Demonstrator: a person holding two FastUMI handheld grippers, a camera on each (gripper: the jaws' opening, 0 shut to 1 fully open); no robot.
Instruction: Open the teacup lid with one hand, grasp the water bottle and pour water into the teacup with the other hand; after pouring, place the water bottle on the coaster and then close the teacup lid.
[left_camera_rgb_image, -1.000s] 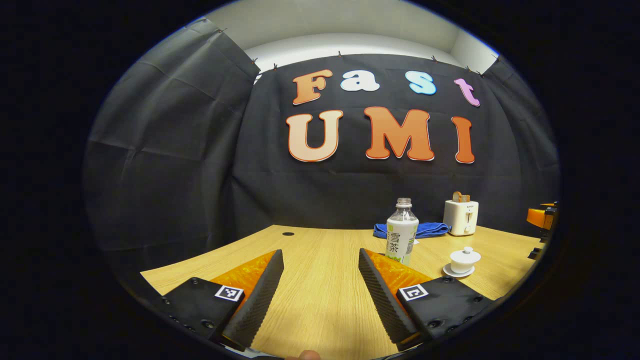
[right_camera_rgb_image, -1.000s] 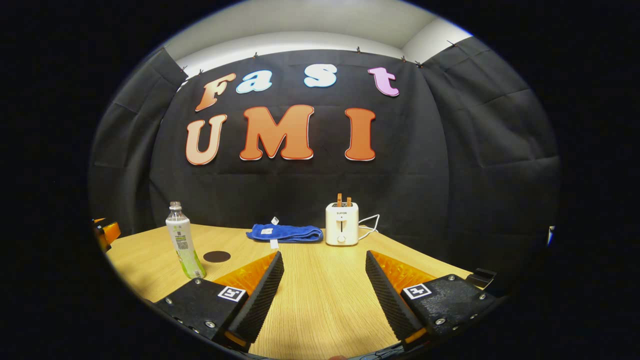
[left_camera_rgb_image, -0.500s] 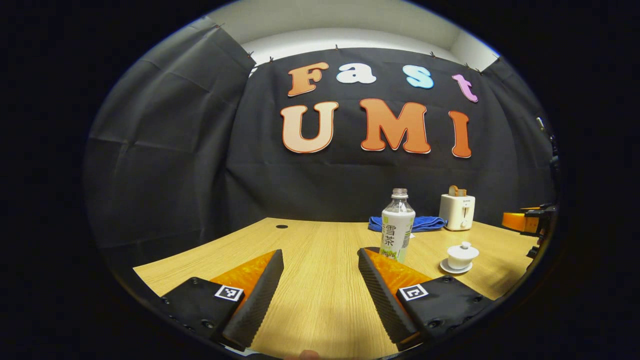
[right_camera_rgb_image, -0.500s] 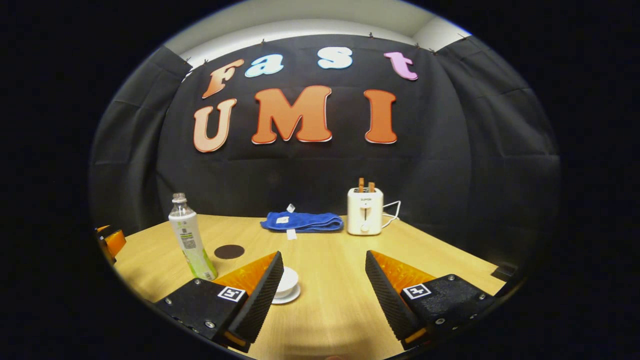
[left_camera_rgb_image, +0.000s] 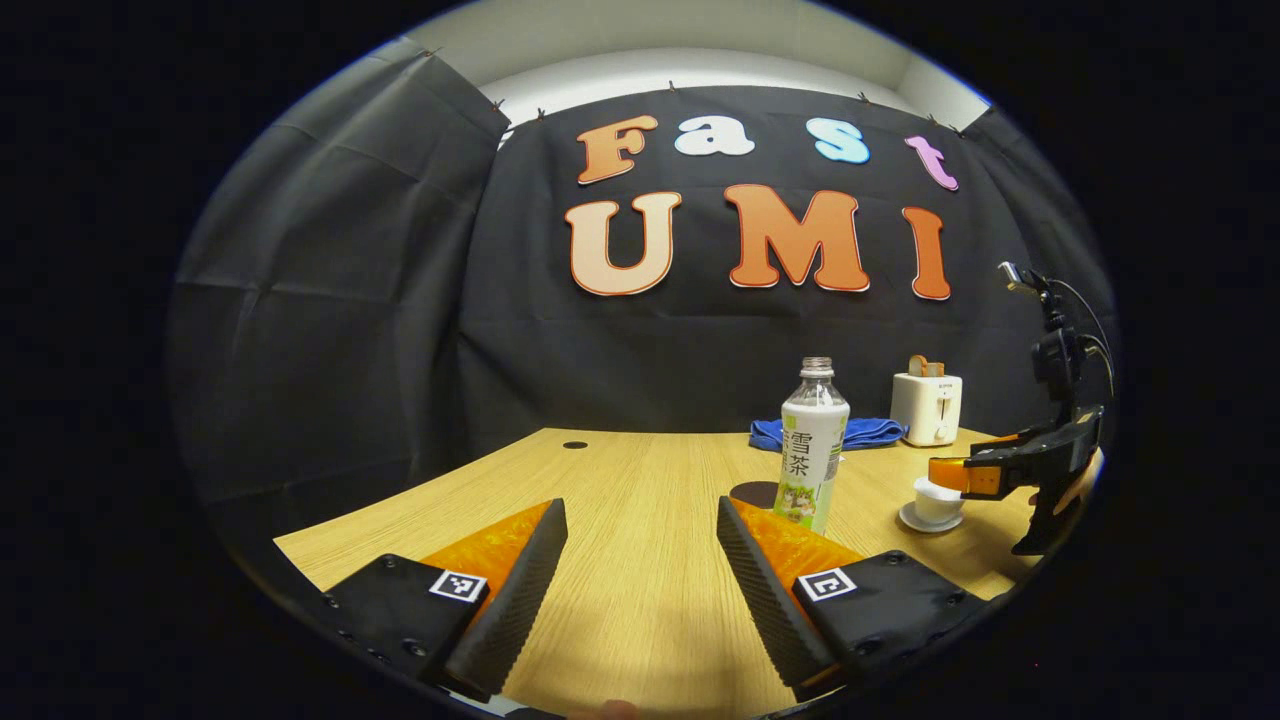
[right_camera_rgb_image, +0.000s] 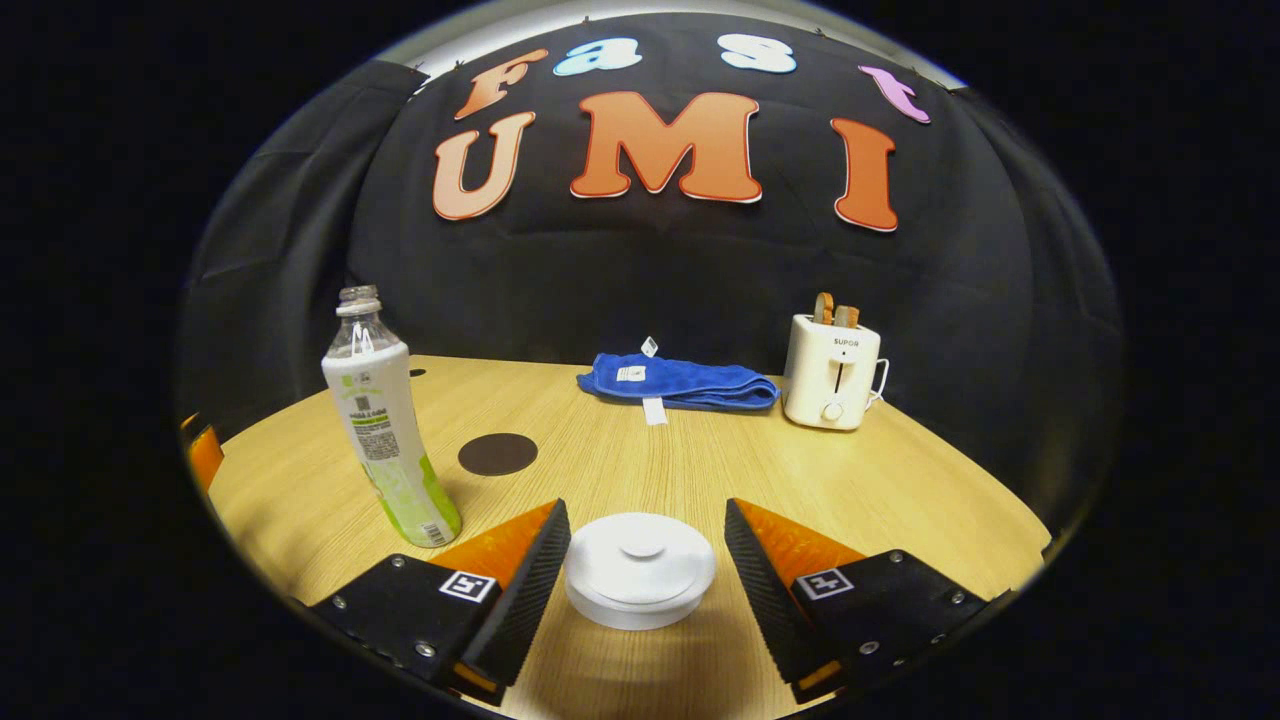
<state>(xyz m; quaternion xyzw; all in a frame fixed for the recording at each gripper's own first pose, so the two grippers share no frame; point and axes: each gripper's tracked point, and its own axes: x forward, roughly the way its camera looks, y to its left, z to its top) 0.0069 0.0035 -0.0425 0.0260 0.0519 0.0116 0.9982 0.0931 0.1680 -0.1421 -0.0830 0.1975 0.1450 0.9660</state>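
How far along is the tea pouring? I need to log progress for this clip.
Nothing is finished: the lid sits on the teacup. In hand: the right gripper, jaws open, brackets the lid without touching. Left: lift the lid, grasp the water bottle with the open left gripper, pour, set it on the coaster, re-lid.

Water bottle (left_camera_rgb_image: 812, 450) label: big printed characters face my left gripper (left_camera_rgb_image: 640, 505), barcode side faces my right gripper (right_camera_rgb_image: 647, 505). Toaster (right_camera_rgb_image: 832, 372), far right: short brand word on front. Blue towel (right_camera_rgb_image: 680, 382), far: white tags, unreadable. Square coded markers (left_camera_rgb_image: 458, 586) on my finger mounts.
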